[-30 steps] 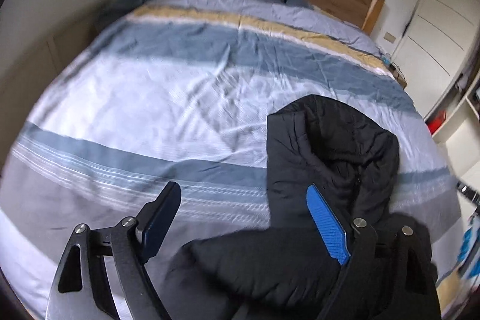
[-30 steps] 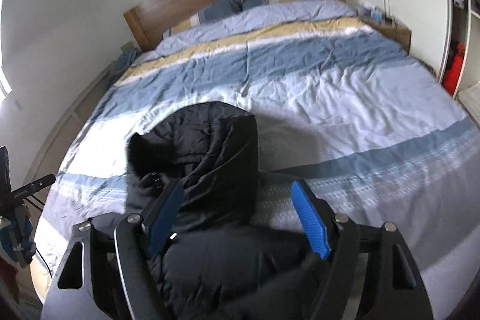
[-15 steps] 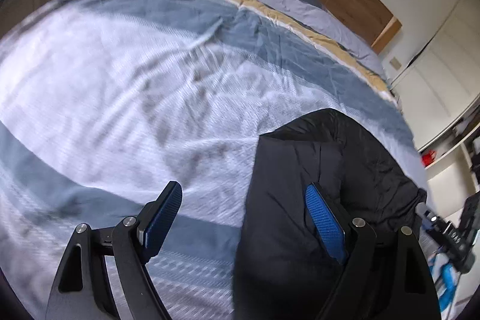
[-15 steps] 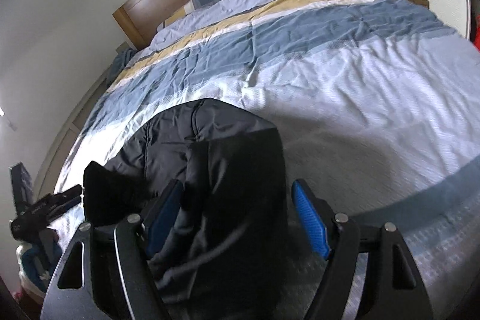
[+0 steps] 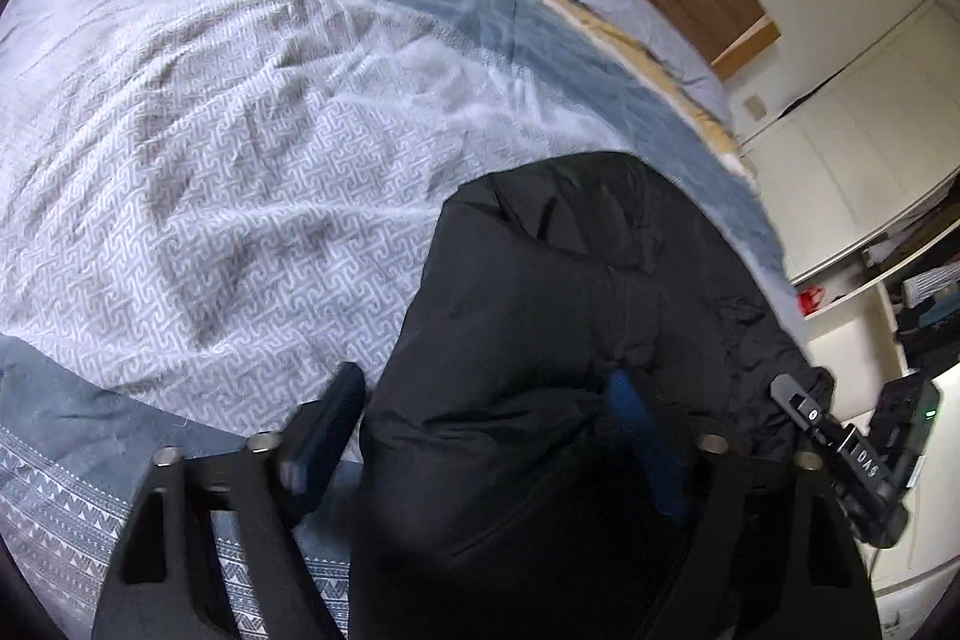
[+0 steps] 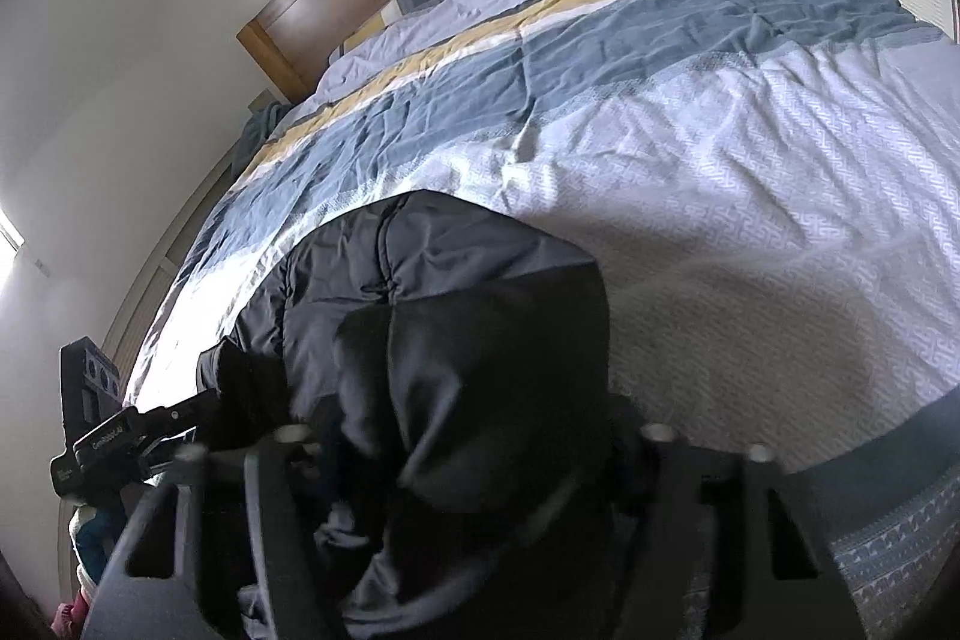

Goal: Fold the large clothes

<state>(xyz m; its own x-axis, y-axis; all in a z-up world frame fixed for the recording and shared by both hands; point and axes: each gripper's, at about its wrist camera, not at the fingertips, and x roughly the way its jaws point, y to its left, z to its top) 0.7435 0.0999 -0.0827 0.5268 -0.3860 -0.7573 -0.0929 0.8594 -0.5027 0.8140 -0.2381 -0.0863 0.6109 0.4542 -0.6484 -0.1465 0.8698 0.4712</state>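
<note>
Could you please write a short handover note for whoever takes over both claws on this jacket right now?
Left claw: jaws just closing, black jacket bunched between them.
Right claw: jaws also just closing around the same jacket; its fingers are hidden by fabric.
The jacket lies at the near edge of the bed.
Done: both claws are on the jacket.
Left: no neat fold shows yet.

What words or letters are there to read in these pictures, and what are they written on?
"DAS": white letters on the black bar at the right edge of the left wrist view.
White lettering on the black clamp piece at the left edge of the right wrist view: too blurred to read.
Nothing else carries words.
</note>
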